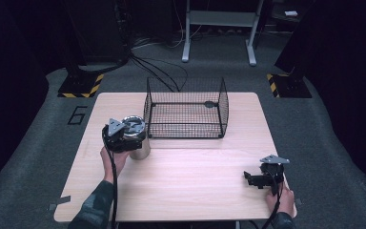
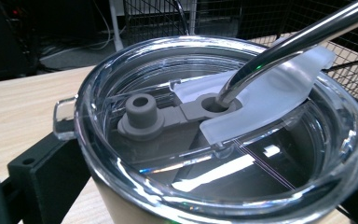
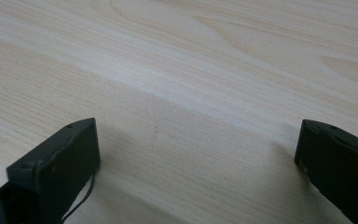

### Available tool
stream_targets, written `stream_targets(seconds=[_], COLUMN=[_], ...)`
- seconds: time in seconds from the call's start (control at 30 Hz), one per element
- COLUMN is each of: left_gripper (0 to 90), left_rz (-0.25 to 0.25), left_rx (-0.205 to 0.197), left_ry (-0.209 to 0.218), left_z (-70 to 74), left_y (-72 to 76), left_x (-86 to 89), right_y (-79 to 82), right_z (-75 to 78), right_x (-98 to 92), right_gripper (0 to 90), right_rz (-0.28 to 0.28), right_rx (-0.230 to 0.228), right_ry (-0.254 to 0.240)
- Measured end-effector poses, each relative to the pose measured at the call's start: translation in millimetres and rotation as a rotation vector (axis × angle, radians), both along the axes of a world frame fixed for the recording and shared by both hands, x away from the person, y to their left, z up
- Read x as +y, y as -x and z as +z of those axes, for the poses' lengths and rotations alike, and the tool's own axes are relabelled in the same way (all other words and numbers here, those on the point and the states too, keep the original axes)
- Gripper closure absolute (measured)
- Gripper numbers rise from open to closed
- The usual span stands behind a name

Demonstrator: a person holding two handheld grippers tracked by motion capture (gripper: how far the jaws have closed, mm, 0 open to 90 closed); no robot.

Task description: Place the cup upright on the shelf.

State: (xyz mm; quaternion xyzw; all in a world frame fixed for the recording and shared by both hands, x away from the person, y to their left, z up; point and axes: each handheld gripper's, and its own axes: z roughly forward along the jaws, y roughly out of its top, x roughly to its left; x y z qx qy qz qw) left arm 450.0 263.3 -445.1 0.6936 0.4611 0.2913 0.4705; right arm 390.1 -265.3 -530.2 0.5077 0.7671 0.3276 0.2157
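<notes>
Bare table (image 1: pixel 190 176) is lying open between both grippers. The wire basket (image 1: pixel 186 114) is blocking passage at the tumbler's (image 1: pixel 140 148) three o'clock, just beside it; the metal straw (image 2: pixel 298 37) is jutting above its lid (image 2: pixel 223 126).

tumbler (image 2: pixel 223 154) base cut off, straw (image 2: pixel 298 37) tip out of frame

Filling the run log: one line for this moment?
left gripper: around steel tumbler with clear lid | right gripper: open, over wooden table | black wire basket: behind tumbler
</notes>
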Motion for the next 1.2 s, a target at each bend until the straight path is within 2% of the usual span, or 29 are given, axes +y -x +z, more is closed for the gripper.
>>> stream_targets(seconds=[0.17,0.47,0.87,1.2], left_gripper=[1.7,3.7,4.0,4.0], left_rz=[-0.001,-0.011,-0.02,-0.024], left_rx=[-0.013,-0.028,-0.016,-0.026], left_ry=[0.017,0.005,-0.005,-0.004], left_z=[-2.0,-2.5,-1.0,3.2], left_y=[-1.3,-0.8,1.6,6.9], left_x=[-1.0,-1.4,2.4,6.0], right_y=[0.1,0.2,0.1,0.1], right_z=[0.1,0.2,0.1,0.1], right_x=[0.1,0.3,0.2,0.2], right_gripper=[0.0,0.0,0.0,0.0], right_rz=[-0.001,-0.003,-0.002,-0.002], right_rx=[0.002,0.003,0.002,0.002], right_ry=[-0.001,-0.003,-0.002,-0.002])
